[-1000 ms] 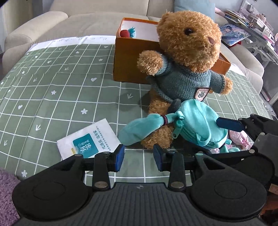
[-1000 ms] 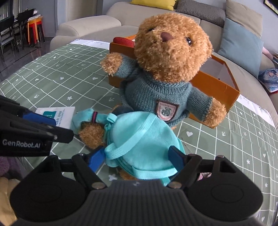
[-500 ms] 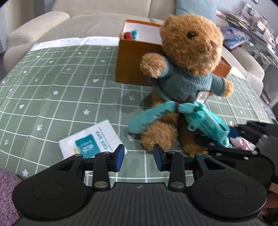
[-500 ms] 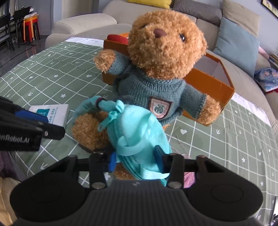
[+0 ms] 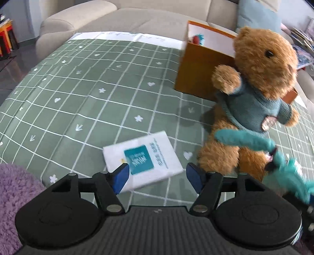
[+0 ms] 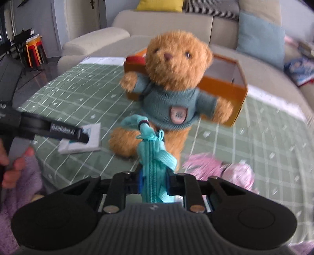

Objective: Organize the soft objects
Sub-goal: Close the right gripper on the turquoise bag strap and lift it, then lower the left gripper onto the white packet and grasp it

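Observation:
A brown teddy bear [image 5: 261, 92] in a teal sweater sits on the green checked cloth before an orange box [image 5: 198, 76]; it also shows in the right wrist view [image 6: 172, 92]. My right gripper [image 6: 154, 181] is shut on a turquoise soft pouch [image 6: 155, 166], lifted in front of the bear; its long soft end [image 5: 245, 140] hangs across the bear's lap. My left gripper [image 5: 156, 174] is open and empty, low over a white tissue packet [image 5: 143, 158].
The orange box [image 6: 223, 88] holds a red and teal toy [image 5: 197, 38]. A pink soft object [image 6: 219, 168] lies right of the bear. Purple fluffy fabric [image 5: 17, 188] is at the near left. A beige sofa [image 5: 125, 17] stands behind the table.
My right gripper has closed on the turquoise pouch and pulled it up and back. My left gripper has opened wider and swung left, over the tissue packet.

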`<action>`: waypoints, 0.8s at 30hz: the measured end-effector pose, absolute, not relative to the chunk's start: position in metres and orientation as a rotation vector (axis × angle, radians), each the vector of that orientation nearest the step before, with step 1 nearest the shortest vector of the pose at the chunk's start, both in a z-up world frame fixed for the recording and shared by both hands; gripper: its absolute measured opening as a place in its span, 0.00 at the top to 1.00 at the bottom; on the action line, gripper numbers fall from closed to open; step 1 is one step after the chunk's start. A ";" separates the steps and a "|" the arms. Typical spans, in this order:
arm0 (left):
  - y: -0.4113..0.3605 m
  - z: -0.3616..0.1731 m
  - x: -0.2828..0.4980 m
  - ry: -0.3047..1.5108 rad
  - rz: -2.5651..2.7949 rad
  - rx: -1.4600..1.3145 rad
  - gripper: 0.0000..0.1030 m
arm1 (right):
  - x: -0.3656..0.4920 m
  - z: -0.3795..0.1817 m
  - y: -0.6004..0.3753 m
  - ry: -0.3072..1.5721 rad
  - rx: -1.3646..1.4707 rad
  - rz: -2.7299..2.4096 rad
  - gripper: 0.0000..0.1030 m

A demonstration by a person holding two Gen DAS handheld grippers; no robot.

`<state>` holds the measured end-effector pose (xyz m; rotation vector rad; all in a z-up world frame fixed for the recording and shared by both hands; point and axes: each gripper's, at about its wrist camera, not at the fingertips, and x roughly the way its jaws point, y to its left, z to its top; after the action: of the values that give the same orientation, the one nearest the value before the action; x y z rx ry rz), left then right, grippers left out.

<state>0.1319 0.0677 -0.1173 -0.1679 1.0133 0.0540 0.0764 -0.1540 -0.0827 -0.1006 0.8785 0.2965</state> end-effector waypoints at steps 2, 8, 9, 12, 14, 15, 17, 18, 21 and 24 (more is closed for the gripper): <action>0.073 -0.115 0.137 1.006 0.054 -0.180 0.23 | 0.079 -0.090 -0.154 0.903 -0.085 0.293 0.81; 0.067 -0.110 0.173 1.075 -0.206 0.105 0.20 | 0.086 -0.092 -0.155 0.908 -0.029 0.326 0.81; 0.066 -0.111 0.176 1.056 -0.248 0.175 0.20 | 0.085 -0.092 -0.153 0.907 -0.028 0.334 0.81; 0.064 -0.115 0.184 1.066 -0.411 0.298 0.14 | 0.085 -0.094 -0.152 0.912 -0.034 0.343 0.81; 0.066 -0.120 0.189 1.111 -0.500 0.321 0.12 | 0.086 -0.094 -0.154 0.921 -0.021 0.338 0.81; 0.067 -0.125 0.192 1.143 -0.537 0.334 0.12 | 0.086 -0.094 -0.155 0.924 -0.011 0.334 0.81; 0.067 -0.135 0.193 1.194 -0.571 0.376 0.12 | 0.088 -0.093 -0.157 0.930 0.001 0.327 0.81; 0.066 -0.141 0.192 1.212 -0.584 0.413 0.12 | 0.088 -0.093 -0.157 0.930 0.003 0.326 0.81; 0.060 -0.153 0.189 1.199 -0.579 0.526 0.10 | 0.086 -0.093 -0.155 0.932 -0.003 0.328 0.81; 0.056 -0.156 0.190 1.162 -0.564 0.587 0.10 | 0.087 -0.095 -0.154 0.942 -0.005 0.334 0.81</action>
<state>0.1898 0.0560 -0.1561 0.5874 1.1621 -0.5640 0.0874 -0.1536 -0.0948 -0.0050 0.9416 0.3340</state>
